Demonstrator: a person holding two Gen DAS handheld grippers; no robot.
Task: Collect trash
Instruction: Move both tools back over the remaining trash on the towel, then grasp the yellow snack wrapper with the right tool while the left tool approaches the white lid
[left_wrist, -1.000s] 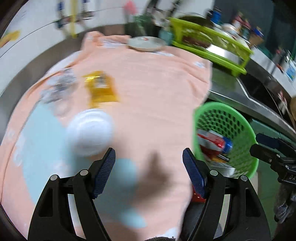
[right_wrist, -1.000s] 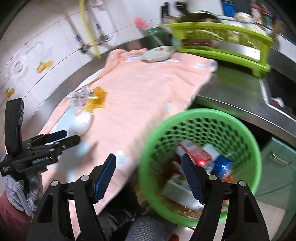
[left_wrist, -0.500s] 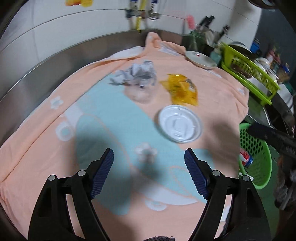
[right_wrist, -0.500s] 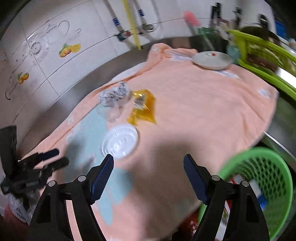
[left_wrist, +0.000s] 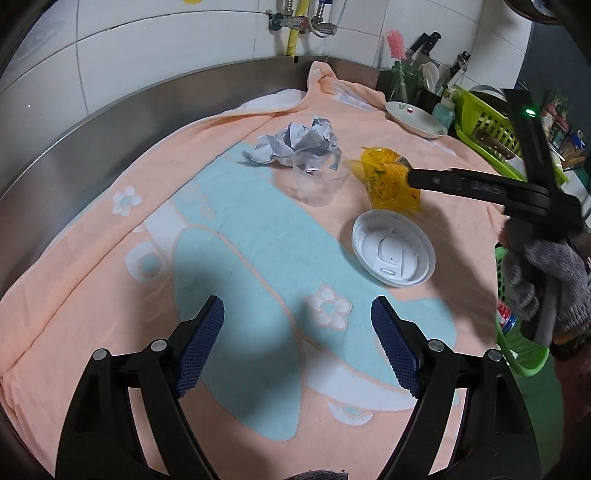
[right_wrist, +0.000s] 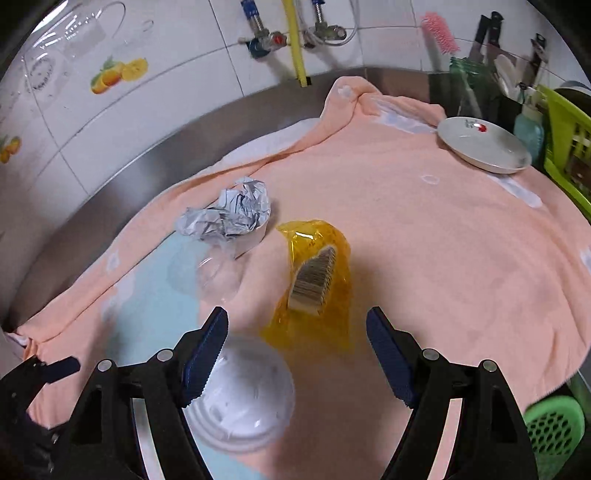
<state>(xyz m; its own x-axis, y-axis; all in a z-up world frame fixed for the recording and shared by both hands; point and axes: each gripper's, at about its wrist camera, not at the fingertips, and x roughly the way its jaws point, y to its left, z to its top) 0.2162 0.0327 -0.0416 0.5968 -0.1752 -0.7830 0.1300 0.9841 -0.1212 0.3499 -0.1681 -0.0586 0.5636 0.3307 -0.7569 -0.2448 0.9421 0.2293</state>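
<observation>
On the peach and blue towel (left_wrist: 155, 236) lie a crumpled grey paper (left_wrist: 295, 142), a clear plastic cup (left_wrist: 319, 179), a yellow wrapper (left_wrist: 388, 181) and a white plastic lid (left_wrist: 393, 247). My left gripper (left_wrist: 297, 347) is open and empty, above the towel's blue patch, short of the lid. My right gripper (right_wrist: 297, 354) is open and empty, hovering above the yellow wrapper (right_wrist: 314, 284) and the lid (right_wrist: 243, 395). In the left wrist view its fingers (left_wrist: 454, 182) reach over the wrapper. The crumpled paper (right_wrist: 229, 214) and cup (right_wrist: 218, 273) lie beyond.
A green mesh basket (left_wrist: 517, 343) with trash hangs off the right edge of the counter; it also shows in the right wrist view (right_wrist: 554, 432). A white plate (right_wrist: 484, 144) sits at the towel's far right. A green dish rack (right_wrist: 569, 136) and utensils stand behind it.
Both grippers have swung left from the green basket to over the towel. The right gripper has come down close over the yellow wrapper and the lid.
</observation>
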